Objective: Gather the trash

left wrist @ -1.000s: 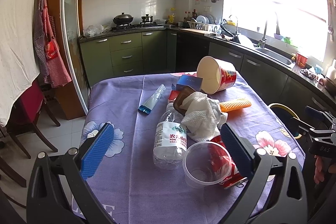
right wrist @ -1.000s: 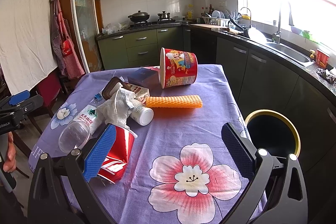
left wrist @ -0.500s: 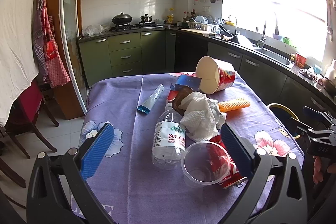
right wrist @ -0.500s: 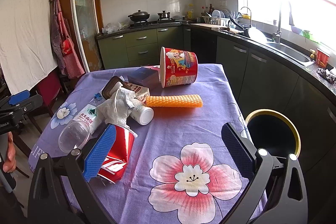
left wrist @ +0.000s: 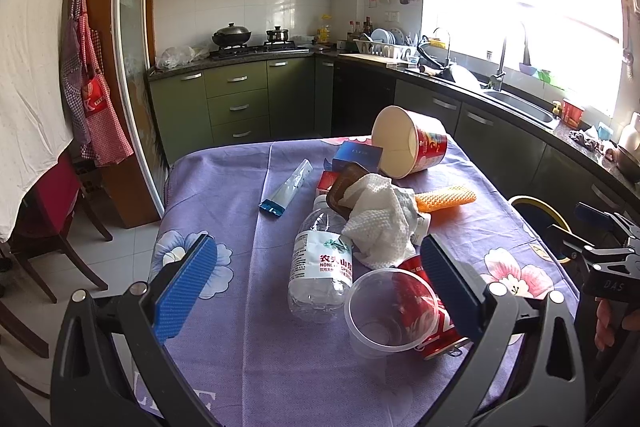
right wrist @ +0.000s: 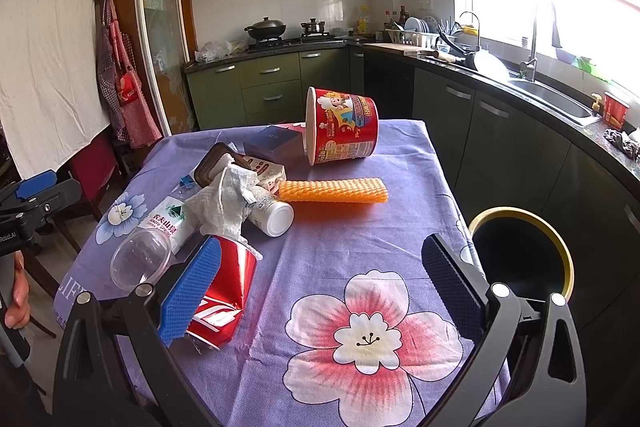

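Left wrist view: the left gripper (left wrist: 318,293) is spread wide and empty; a clear plastic cup (left wrist: 378,313) lies low centre, touching a crushed red soda can (left wrist: 426,311).

Right wrist view: the right gripper (right wrist: 320,285) is also wide and empty; a black round bin with a yellow rim (right wrist: 520,251) sits at right.

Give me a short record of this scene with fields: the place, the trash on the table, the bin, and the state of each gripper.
place: kitchen, table with purple flowered cloth
trash lying on side: red noodle bucket, water bottle, crushed red cola can, clear plastic cup
other trash: crumpled paper towel, orange foam net, blue box
bin: black with yellow rim, beside the table, open
left gripper: fingers open, holding nothing
right gripper: fingers open, holding nothing
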The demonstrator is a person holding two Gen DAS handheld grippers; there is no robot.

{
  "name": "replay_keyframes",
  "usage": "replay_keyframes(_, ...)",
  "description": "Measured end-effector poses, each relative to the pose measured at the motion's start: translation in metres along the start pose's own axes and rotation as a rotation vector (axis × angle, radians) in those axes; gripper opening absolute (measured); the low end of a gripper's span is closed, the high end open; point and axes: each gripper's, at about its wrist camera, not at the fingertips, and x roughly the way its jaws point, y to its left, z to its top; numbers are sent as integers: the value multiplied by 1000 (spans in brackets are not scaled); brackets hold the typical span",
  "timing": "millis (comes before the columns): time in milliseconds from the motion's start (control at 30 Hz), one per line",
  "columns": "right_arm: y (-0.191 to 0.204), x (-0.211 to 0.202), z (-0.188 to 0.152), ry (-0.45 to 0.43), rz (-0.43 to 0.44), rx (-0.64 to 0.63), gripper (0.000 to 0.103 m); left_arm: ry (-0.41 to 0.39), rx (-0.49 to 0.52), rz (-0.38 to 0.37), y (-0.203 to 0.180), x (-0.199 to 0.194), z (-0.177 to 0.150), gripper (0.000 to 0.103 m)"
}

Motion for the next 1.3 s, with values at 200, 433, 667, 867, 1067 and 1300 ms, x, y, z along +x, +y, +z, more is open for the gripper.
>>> replay_keyframes(200, 0, 0, 0, 0, 1, -1, 99, 0, 1, 0, 0, 0, 0, 97)
replay_keyframes(433, 1, 3, -2, 5, 4, -1, 99, 1, 1, -1, 0, 0, 0, 97)
replay_keyframes(667, 2, 7, -3, 8, 8, -2, 99, -2, 3, -5, -2, 0, 1, 97)
replay_keyframes(867, 2, 13, -3, 21, 8, 1, 99, 12, -1, -16, -1, 5, 3, 97)
replay_keyframes(1067, 0, 30, 12, 38, -2, -7, 99, 16, 8, -26, 8, 33, 20, 97)
replay_keyframes(1300, 6, 88, 73, 20, -50, -33, 99, -46, 4, 27, 37, 88, 61, 97)
